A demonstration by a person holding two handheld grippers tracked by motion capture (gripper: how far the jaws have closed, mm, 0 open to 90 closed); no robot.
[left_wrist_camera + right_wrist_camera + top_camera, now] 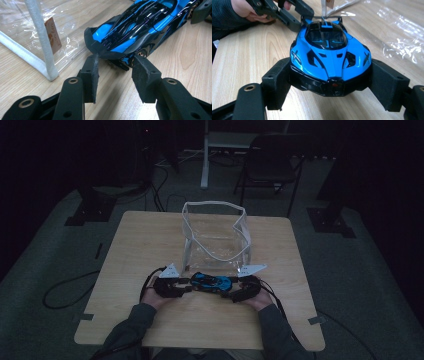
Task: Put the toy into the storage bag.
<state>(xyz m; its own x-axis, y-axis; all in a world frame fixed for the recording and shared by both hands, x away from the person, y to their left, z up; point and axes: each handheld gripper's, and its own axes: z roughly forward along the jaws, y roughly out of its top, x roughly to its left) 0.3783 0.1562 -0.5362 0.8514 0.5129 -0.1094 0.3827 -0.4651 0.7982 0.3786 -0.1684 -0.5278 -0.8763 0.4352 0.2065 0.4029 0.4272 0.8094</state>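
A blue and black toy sports car [212, 282] lies on the wooden table [145, 240], near its front edge, between my two grippers. My right gripper [330, 77] has a pad against each front corner of the car [329, 47] and is shut on its nose. My left gripper [116, 60] is at the car's tail [140, 27]. Its jaws stand apart, and only the pad tips reach the rear wing and underside. In the high view the left gripper [190, 281] and the right gripper [234, 287] face each other along the car.
A clear plastic bag with white trim [215, 237] stands open just behind the car, its corner [47, 67] close to my left jaws. A folding chair [272, 162] and cables sit on the floor beyond the table. Bare wood lies to the left and right.
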